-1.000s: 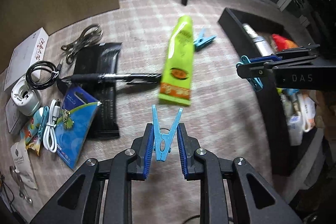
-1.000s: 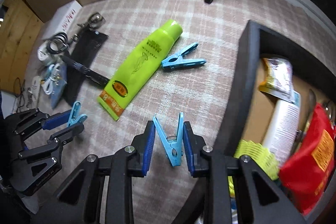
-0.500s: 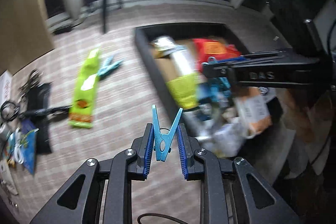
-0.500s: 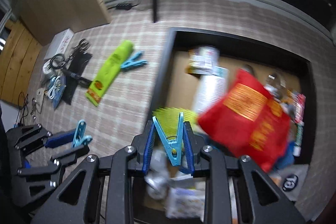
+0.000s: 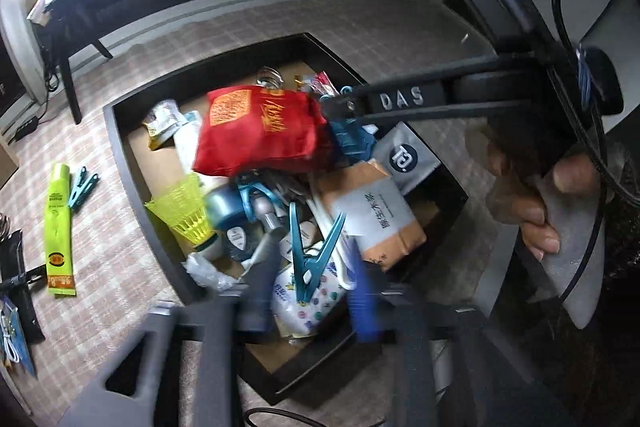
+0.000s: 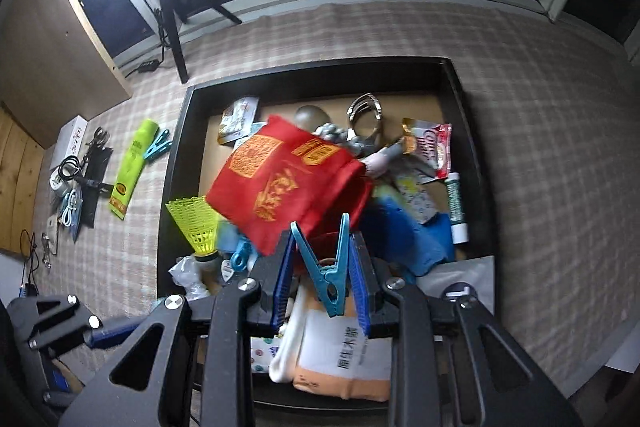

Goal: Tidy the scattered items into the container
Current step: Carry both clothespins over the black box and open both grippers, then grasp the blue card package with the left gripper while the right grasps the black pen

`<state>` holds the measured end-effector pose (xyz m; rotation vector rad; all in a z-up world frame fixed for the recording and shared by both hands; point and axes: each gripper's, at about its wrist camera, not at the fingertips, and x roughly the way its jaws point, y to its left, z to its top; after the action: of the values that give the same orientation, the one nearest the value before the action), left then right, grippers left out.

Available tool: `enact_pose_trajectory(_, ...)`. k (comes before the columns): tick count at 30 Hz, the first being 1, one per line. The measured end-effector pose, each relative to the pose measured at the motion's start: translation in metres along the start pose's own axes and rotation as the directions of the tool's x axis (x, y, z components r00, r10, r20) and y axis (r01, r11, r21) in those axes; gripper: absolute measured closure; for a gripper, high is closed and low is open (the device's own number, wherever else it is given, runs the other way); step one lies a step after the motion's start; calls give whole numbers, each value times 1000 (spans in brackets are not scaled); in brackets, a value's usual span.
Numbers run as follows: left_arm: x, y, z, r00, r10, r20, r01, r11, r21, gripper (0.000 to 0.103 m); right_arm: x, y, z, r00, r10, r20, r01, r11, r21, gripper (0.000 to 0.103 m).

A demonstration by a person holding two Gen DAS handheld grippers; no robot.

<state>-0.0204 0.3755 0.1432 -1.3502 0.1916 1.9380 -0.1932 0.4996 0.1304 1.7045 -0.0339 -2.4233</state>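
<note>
Both grippers hang above the black rectangular tray (image 6: 464, 115), steeply nose-down. Left gripper (image 5: 312, 279): jaws opening, blurred, standing wide; the teal plastic clothespin (image 5: 310, 259) sits in the gap, clear of both pads, long axis near upright in frame, its two prongs splayed toward 12 and 1 o'clock, pinch end toward 6. It lies over the tray's clutter, above a white dotted tissue pack (image 5: 308, 299). Right gripper (image 6: 322, 287): jaws opening slightly, yet blue ribbed pads appear to press a second blue plastic clothespin (image 6: 330, 275), long axis upright, V of prongs to 12 o'clock, pinch end at 6. Tray contents: glossy red foil bag with gold print (image 6: 288, 171), yellow mesh plastic shuttlecock (image 6: 196, 223), orange-and-white paper packet (image 6: 344, 359). Outside the tray on the pale checked cloth (image 6: 540, 147), at 9 o'clock: lime-green squeeze tube (image 6: 132, 167), long axis 1 to 7 o'clock, with a third teal clothespin (image 6: 157, 147) touching its side. Left view alone shows the person's hand (image 5: 532, 195) round the right gripper's handle at 3 o'clock. Right view alone shows the metal tongs (image 6: 364, 111) and the small items heaped at 9 o'clock, cables (image 6: 70, 167) and a white box (image 6: 72, 143).
</note>
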Motion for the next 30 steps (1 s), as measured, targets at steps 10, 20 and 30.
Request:
enact_pose_trajectory(10,-12,43,-6,997,78,28,-74,991,-111,43,-8,23,9,999,25,43,-24,999,-33,60)
enact_pose_trajectory(20,-32,124,-38,980,197,25,-185,950,-252,46,8,97,26,995,100,27,-94,979,-182,60)
enact_pose_trajectory(30,-60,239,-99,937,347,-41,-340,880,-332,44,40,204,33,981,189,-43,-189,886,-424,60)
